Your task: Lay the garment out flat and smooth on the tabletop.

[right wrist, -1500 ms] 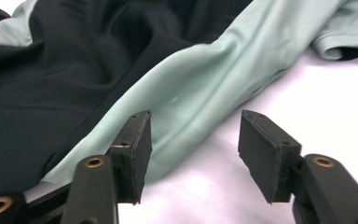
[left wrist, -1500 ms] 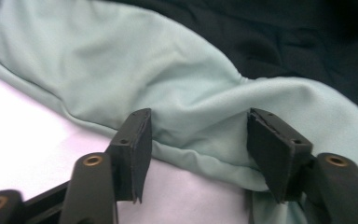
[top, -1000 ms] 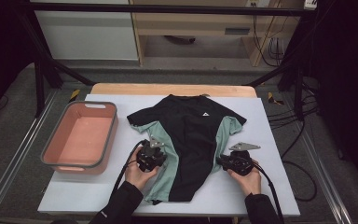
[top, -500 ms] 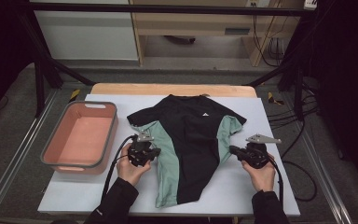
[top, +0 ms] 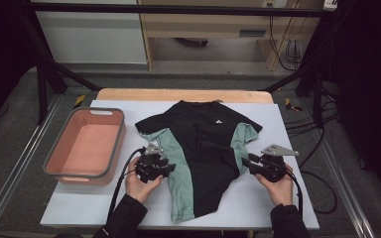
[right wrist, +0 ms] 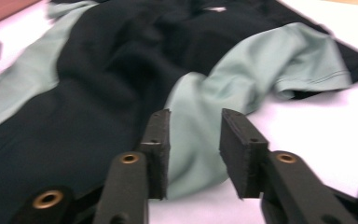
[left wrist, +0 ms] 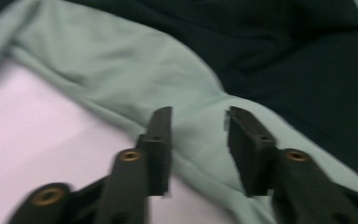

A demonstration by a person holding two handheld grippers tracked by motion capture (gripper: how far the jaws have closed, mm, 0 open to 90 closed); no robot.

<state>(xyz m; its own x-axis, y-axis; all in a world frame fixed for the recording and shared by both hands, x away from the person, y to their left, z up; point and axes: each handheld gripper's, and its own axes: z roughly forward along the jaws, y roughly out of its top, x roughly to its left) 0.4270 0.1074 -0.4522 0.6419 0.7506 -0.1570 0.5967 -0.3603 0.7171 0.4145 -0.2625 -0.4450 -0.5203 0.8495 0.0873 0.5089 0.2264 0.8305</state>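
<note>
White table (top: 287, 208) | shirt (top: 203, 148) flat | left gripper (top: 167, 166), right gripper (top: 248, 162) both agape

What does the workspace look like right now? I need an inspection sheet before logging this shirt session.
Surface: white table, wooden strip along its far edge.
Job's things: black and green shirt lying face up, its lower part rumpled and skewed.
Clutter: pink bin at the table's left, nothing seen inside.
Grippers: left gripper open at the shirt's green side panel; right gripper open at the opposite green edge; neither holds cloth.
Cables: one black cable trails from the left gripper, another from the right; more cables on the floor at right.
Surroundings: dark frame legs, grey floor, a wooden bench beyond.
</note>
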